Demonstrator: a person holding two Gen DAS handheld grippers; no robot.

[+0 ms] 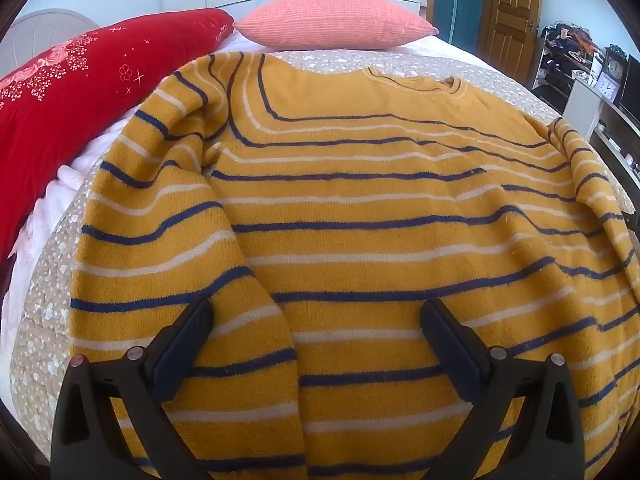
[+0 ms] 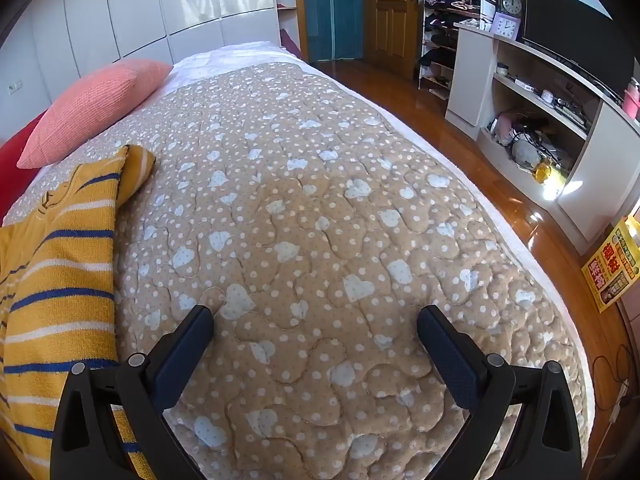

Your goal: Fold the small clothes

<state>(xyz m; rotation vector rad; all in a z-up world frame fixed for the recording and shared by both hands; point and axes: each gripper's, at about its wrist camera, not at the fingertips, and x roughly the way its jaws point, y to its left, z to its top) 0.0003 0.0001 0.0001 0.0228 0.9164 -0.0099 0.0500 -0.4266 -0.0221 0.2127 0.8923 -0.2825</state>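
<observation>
Left wrist view: a mustard-yellow knitted sweater with navy and white stripes (image 1: 360, 208) lies spread flat on a beige quilted bedspread with white hearts and dots (image 1: 36, 300), neckline at the far end, one sleeve folded down along its left side. The left gripper (image 1: 316, 316) hangs over the sweater's lower body, tilted downward, jaws spread fully wide and holding nothing; the fabric lies beneath and between the two black fingers, and contact with it cannot be judged. A red embroidered pillow (image 1: 72, 92) and a coral ribbed cushion (image 1: 336, 20) sit beyond the sweater at the head of the bed. Right wrist view: the right gripper (image 2: 316, 316) is tilted down over bare bedspread (image 2: 320, 200), jaws likewise fully apart and empty. The sweater (image 2: 60, 280) lies to the left of these jaws, its edge just beside the left finger. The coral cushion (image 2: 96, 108) rests at upper left; a white shelf unit (image 2: 520, 120) stands across the wooden floor (image 2: 400, 88).
</observation>
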